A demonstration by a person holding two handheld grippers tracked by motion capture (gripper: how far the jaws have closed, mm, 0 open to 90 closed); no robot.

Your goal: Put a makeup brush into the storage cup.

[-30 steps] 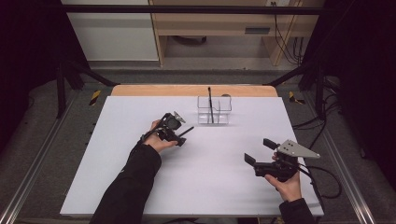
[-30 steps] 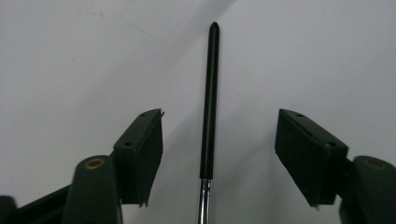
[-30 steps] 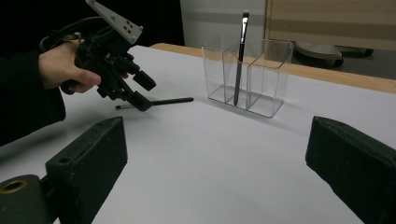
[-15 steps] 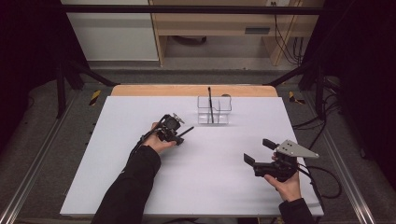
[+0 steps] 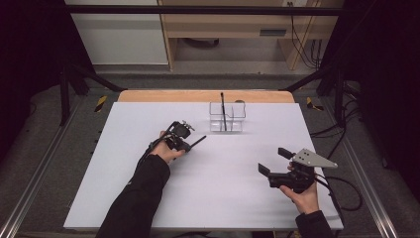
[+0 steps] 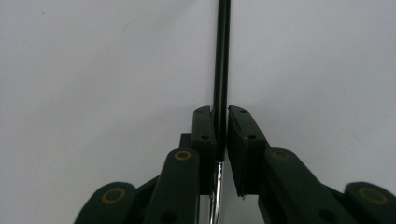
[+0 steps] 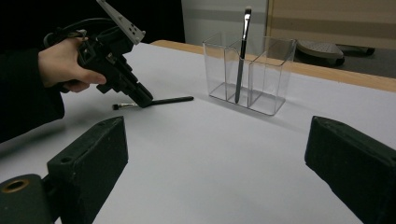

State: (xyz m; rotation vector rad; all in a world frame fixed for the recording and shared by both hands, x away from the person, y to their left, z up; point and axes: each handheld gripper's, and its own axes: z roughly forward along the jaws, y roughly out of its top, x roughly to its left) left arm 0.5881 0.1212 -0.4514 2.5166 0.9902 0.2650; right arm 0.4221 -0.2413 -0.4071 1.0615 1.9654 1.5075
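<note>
**White table, two things on it**

The white table (image 5: 208, 198) carries a clear organizer (image 5: 227, 118) near its far edge and a thin black brush (image 7: 154, 101) lying flat, well left of it.

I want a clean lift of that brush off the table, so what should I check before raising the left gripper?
1. Left gripper shut on the thin black makeup brush: ok.
2. Brush lies flat on the white table: ok.
3. Grip near the brush's middle: cannot tell.
4. Clear plastic three-compartment organizer upright, with free compartments: ok.
5. Right gripper open, away from the brush: ok.
</note>
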